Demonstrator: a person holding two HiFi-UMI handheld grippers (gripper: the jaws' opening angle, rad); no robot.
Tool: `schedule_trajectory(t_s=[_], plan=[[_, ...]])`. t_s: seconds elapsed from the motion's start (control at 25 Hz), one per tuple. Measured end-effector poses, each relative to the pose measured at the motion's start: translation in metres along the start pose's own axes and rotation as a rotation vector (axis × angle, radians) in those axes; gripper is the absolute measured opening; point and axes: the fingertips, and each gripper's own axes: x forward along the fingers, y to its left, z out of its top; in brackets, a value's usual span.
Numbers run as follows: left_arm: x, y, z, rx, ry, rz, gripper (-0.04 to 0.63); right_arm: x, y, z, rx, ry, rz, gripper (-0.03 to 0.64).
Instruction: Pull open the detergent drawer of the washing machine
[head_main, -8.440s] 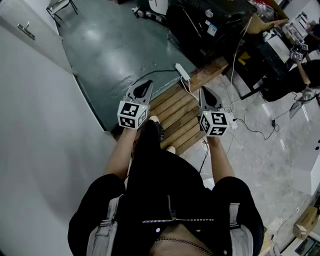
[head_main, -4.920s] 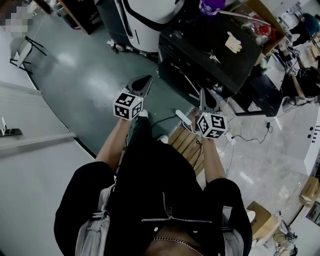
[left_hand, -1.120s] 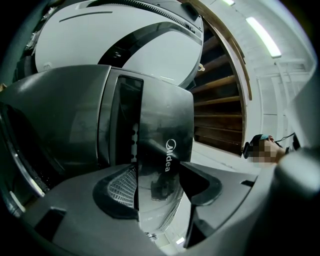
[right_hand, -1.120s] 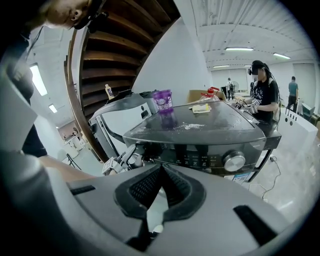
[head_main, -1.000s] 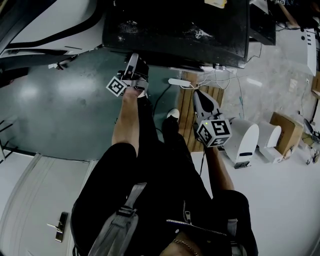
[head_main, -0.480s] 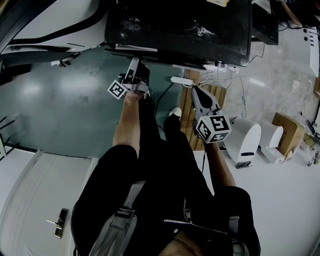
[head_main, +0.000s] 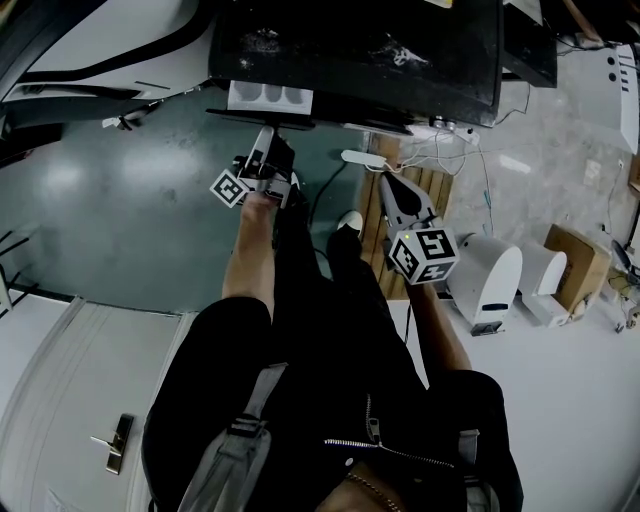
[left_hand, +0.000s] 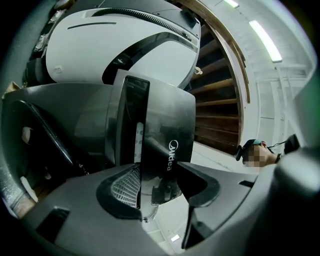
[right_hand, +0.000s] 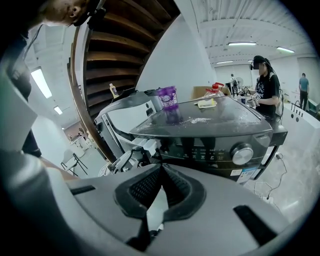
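Well, the dark front-loading washing machine (head_main: 360, 50) fills the top centre of the head view. Its detergent drawer (head_main: 270, 97) stands pulled partway out of the upper left corner of the machine's front, with pale compartments showing from above.

The left gripper (head_main: 272, 135) reaches up to it just below, in the upper middle of the frame, with its marker cube lower left of the fingers. In the left gripper view the drawer's glossy black front panel (left_hand: 160, 130), with a white logo on it, stands upright in the centre. It runs straight down into the left gripper (left_hand: 160, 175), and the ribbed fingers (left_hand: 125, 187) have just been closing and pinch that panel from both sides.

The right gripper (head_main: 385, 182) hangs right of centre in the head view, apart from the machine, over a slatted wooden pallet (head_main: 372, 215) on the floor. In its own view the right gripper (right_hand: 160, 172) has its fingers pressed together at the tips with nothing between them. Beyond them the washing machine (right_hand: 210, 130) shows its control panel, a round silver knob (right_hand: 242, 153) at right and a purple cup (right_hand: 167, 96) on its lid.

A white power strip (head_main: 358, 160) lies on the floor between the two grippers, and a green-grey floor (head_main: 120, 200) spreads across the left of the head view. A brown cardboard box (head_main: 575, 265) sits at the right edge.
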Motion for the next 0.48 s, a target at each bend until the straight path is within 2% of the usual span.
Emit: schedule_trajectory(t_s=[0.12,0.28,0.48], plan=[[-0.006,-0.001,-0.003,0.015,0.008,0.021,0.196,-0.001,0.002,-0.001,-0.003,0.002,0.008,0.006],[-0.008,-0.003,-0.005,0.033,0.013,0.045,0.196,-0.003,0.004,-0.003,-0.007,0.005,0.017,0.006],[-0.013,-0.002,-0.006,0.039,0.023,0.041,0.186,-0.005,0.003,-0.004,-0.013,0.009,0.021,0.006]])
